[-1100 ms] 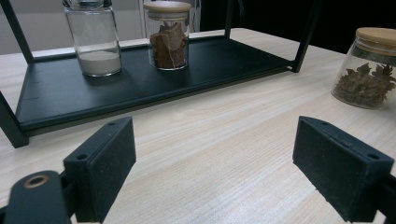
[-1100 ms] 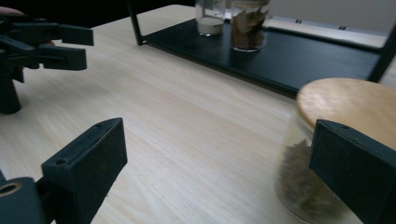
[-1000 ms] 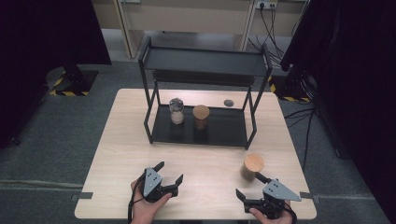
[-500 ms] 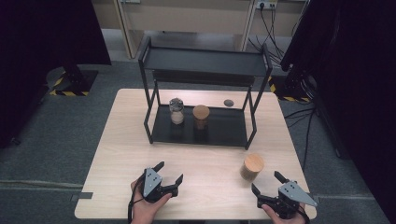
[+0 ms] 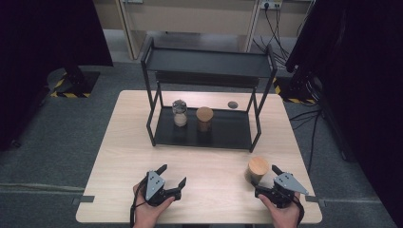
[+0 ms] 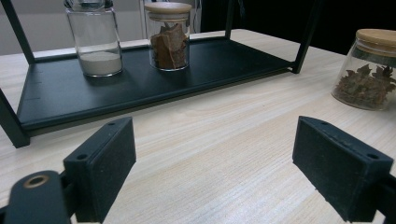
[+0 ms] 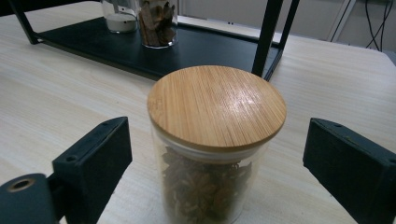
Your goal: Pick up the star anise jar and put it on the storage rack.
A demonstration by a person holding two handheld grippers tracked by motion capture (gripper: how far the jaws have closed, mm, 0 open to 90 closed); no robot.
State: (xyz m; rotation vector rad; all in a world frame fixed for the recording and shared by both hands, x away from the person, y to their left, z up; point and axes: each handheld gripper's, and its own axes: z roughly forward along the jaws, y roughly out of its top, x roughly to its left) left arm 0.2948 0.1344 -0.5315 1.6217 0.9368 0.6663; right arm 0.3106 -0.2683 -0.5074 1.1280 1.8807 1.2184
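A glass jar of brown dried spice with a bamboo lid (image 5: 259, 168) (image 7: 217, 140) stands on the wooden table near its front right. My right gripper (image 5: 266, 179) (image 7: 222, 168) is open, with one jaw on each side of the jar and a clear gap at both. These jaws have just been closing a little around the jar. My left gripper (image 5: 173, 174) (image 6: 229, 172) rests open at the front left with nothing between its pads. From the left gripper view the same jar (image 6: 371, 70) stands off to the right.
A black two-tier rack (image 5: 237, 135) stands at the back middle of the table. On its lower shelf are a jar of white powder (image 5: 179, 112) (image 6: 95, 39) and a wooden-lidded jar of brown pieces (image 5: 205, 118) (image 6: 169, 35). A small dark disc (image 5: 233, 104) lies behind.
My right gripper has moved forward to the jar, and its jaws now stand on either side of it. The left gripper and the jars have stayed where they were.
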